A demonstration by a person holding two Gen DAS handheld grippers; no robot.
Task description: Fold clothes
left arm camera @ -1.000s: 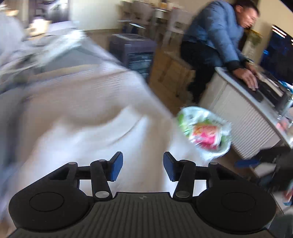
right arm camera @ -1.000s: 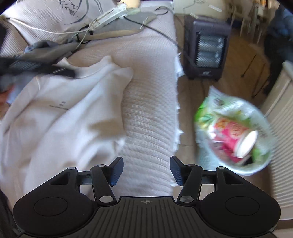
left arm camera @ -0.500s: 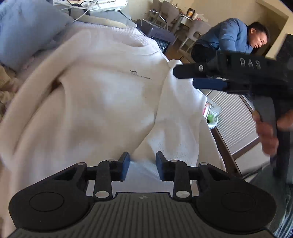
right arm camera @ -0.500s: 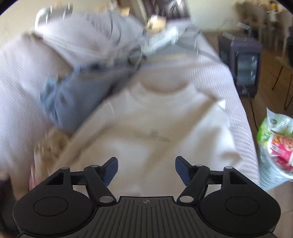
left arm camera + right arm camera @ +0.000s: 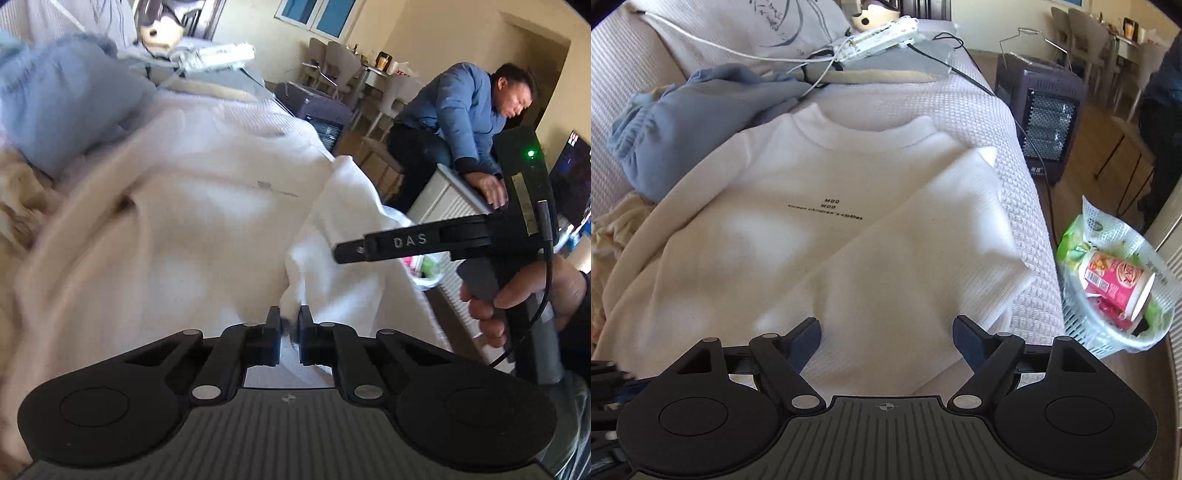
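Note:
A white sweatshirt [image 5: 812, 229] with small black print lies front up on the ribbed white cover [image 5: 1008, 122]. Its right sleeve [image 5: 923, 240] is folded diagonally across the body. In the left wrist view the sweatshirt [image 5: 192, 221] fills the middle. My left gripper [image 5: 289, 321] is shut on a fold of its white cloth at the near edge. My right gripper [image 5: 886, 332] hovers over the near part of the sleeve, jaws opening wide with no cloth pinched between them. One of its fingers [image 5: 406, 243] also shows from the side in the left wrist view, beside the hand [image 5: 524, 295] that holds it.
A blue garment [image 5: 683, 122] and a beige cloth [image 5: 613, 229] are bunched at the left. A power strip with cables [image 5: 879, 37] lies at the back. Off the right edge stand a dark heater [image 5: 1045, 122] and a mesh basket of rubbish [image 5: 1115, 288]. A person in a blue jacket [image 5: 454, 107] leans on a counter.
My left gripper has swung onto the sweatshirt's near edge and shut on the cloth. My right gripper has come over the sweatshirt from the right side and its jaws have spread wider.

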